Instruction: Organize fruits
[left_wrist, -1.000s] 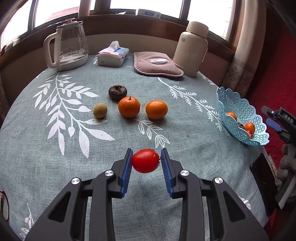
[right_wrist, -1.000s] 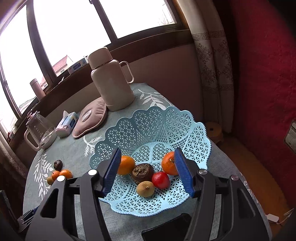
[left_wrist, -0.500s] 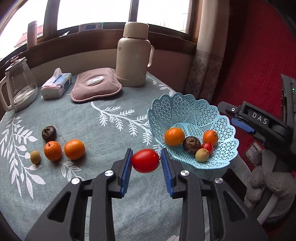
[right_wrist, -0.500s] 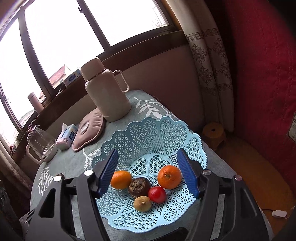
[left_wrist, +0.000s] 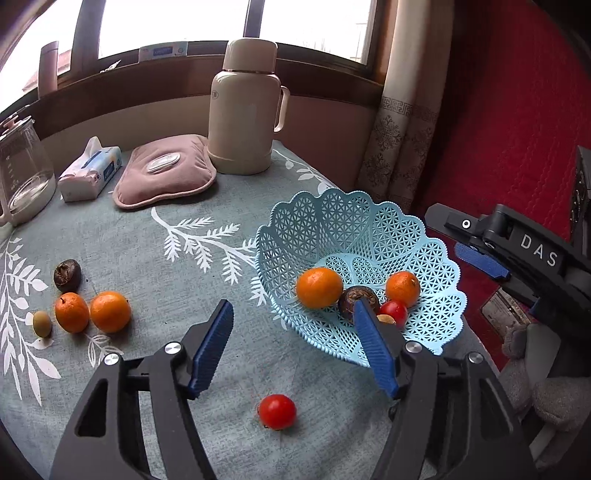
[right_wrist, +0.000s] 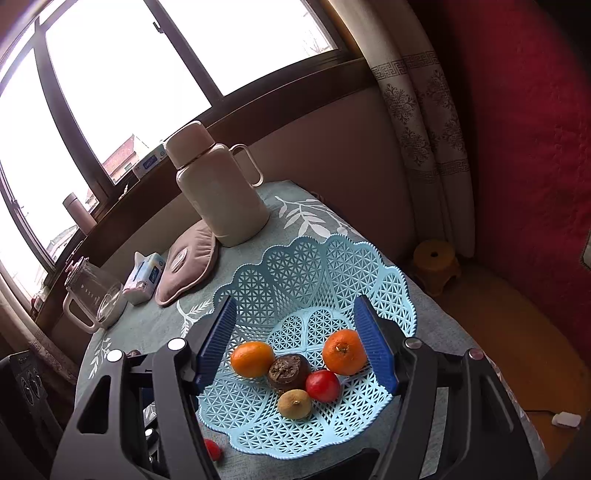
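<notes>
My left gripper (left_wrist: 292, 305) hovers over the table in front of the light blue lattice basket (left_wrist: 332, 206). Its jaws are opening, with nothing between them. A red tomato (left_wrist: 277, 411) lies loose on the cloth below them, just short of the basket. Two oranges (left_wrist: 110, 311), a dark wrinkled fruit (left_wrist: 67, 275) and a small green fruit (left_wrist: 41, 324) sit at the left. My right gripper (right_wrist: 295, 302) stands open above the basket (right_wrist: 314, 251), which holds two oranges (right_wrist: 252, 359), a dark fruit, a tomato (right_wrist: 322, 385) and a yellowish fruit (right_wrist: 294, 404).
A cream thermos (left_wrist: 243, 110), a pink pad (left_wrist: 166, 173), a tissue pack (left_wrist: 90, 173) and a glass kettle (left_wrist: 22, 177) line the back of the table by the window. The basket stands near the table's right edge, beside a red wall. A small stool (right_wrist: 436, 258) sits on the floor.
My left gripper swung right from the loose fruit to the basket while holding the tomato, then its jaws spread and the tomato dropped onto the cloth. My right gripper barely moved.
</notes>
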